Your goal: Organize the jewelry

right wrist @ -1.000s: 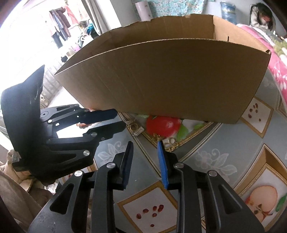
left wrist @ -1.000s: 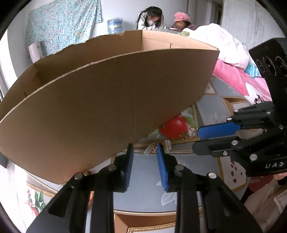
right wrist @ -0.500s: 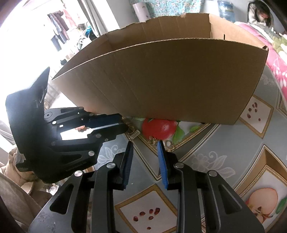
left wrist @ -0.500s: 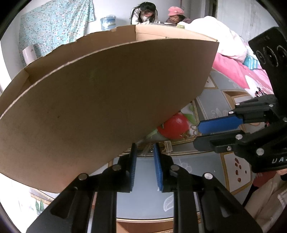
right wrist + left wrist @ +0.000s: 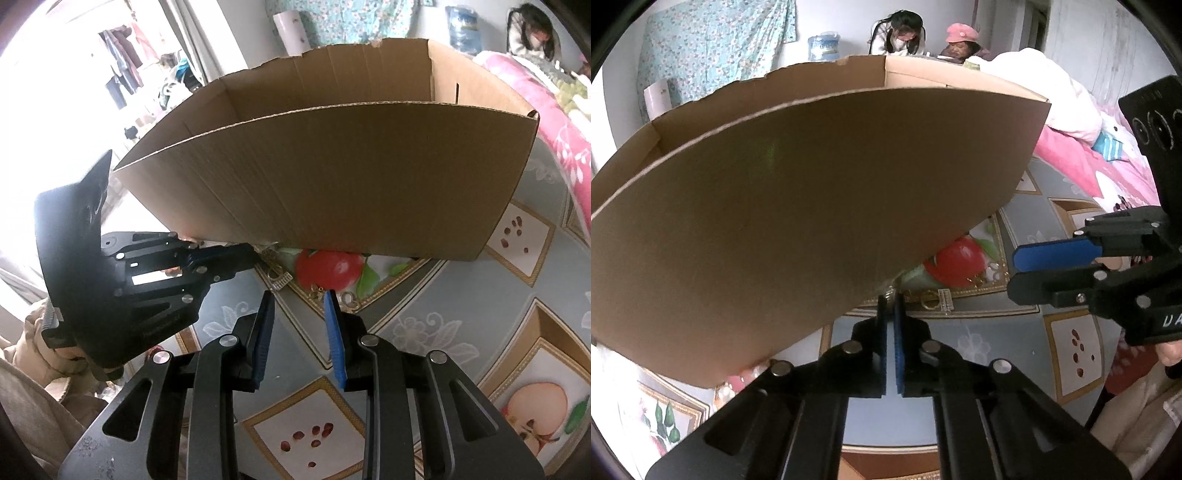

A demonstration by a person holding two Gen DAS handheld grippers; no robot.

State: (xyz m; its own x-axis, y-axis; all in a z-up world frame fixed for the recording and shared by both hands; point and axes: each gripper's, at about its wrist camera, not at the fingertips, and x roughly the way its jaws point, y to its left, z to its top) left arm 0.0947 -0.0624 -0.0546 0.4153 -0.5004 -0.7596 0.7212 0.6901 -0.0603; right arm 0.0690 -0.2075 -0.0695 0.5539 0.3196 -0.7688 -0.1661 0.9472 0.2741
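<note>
Small jewelry pieces lie on the patterned tablecloth at the foot of a cardboard box (image 5: 812,206): a silver clasp (image 5: 944,301), a gold ring (image 5: 928,302) and gold bits by the red apple print (image 5: 328,267). My left gripper (image 5: 891,306) is shut on a small silver piece (image 5: 889,295) at the box's lower edge; in the right wrist view it (image 5: 255,258) reaches the same spot. My right gripper (image 5: 297,306) is open and empty, just short of the gold bits (image 5: 317,290) and a ring (image 5: 349,297).
The tall open cardboard box (image 5: 332,177) fills the far side of the table. A pink and white quilt (image 5: 1082,147) lies at the right. Two people sit behind the box (image 5: 905,37). The tablecloth has fruit prints (image 5: 535,406).
My left gripper moved forward to the box's foot and closed its jaws on a small silver piece. My right gripper stayed open and moved slightly closer to the jewelry.
</note>
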